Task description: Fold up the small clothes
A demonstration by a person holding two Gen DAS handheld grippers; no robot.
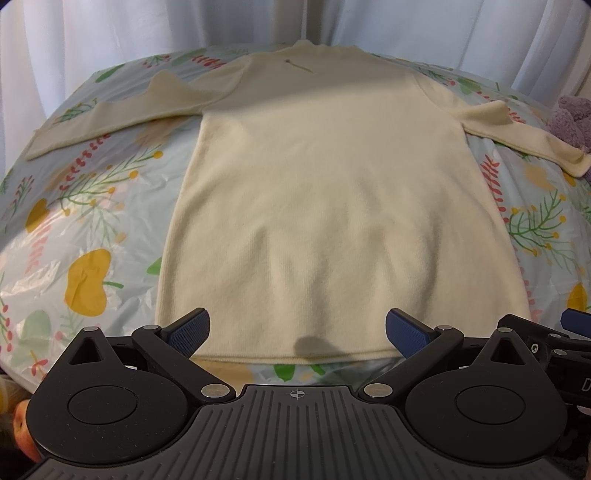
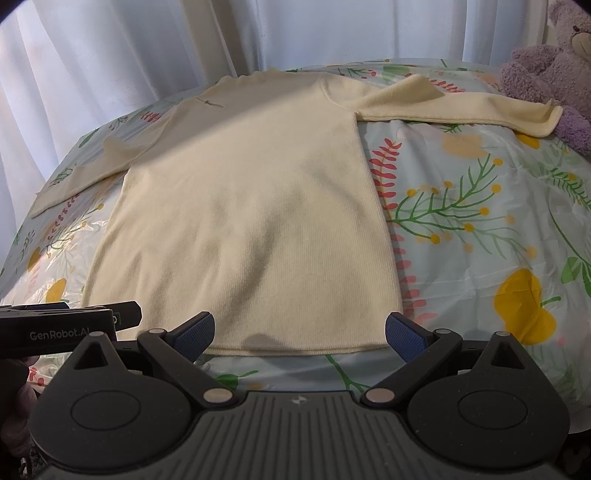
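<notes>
Straight ahead in the left wrist view, the left tongs (image 1: 297,328) are standing wide apart, gripping nothing, their blue pads (image 1: 190,329) hovering just over the near hem of a cream sweater (image 1: 314,206). That sweater is lying flat and spread out beyond the tongs on a floral sheet (image 1: 88,229), hem nearest the tongs, neck farthest from them. One sleeve (image 1: 96,122) is stretching off to the left of the tongs, the other sleeve (image 1: 524,140) to the right, its cuff reaching toward a purple plush toy (image 1: 570,122) at the far right edge. A white curtain (image 1: 110,33) is hanging beyond the sheet. Part of the right tongs' black body is peeking in at the right edge.

Over in the right wrist view, the right tongs (image 2: 299,332) are likewise gaping open and empty, poised just above the hem of the sweater (image 2: 251,214), which is sitting ahead of them and slightly to their left. Its right sleeve (image 2: 461,107) is extending far right, the cuff touching the plush toy (image 2: 554,70). The sheet (image 2: 480,221) is showing bare to the right of the tongs. A black device marked "GenRobot.AI" (image 2: 62,328), belonging to the left tongs, is sitting just left of them.
</notes>
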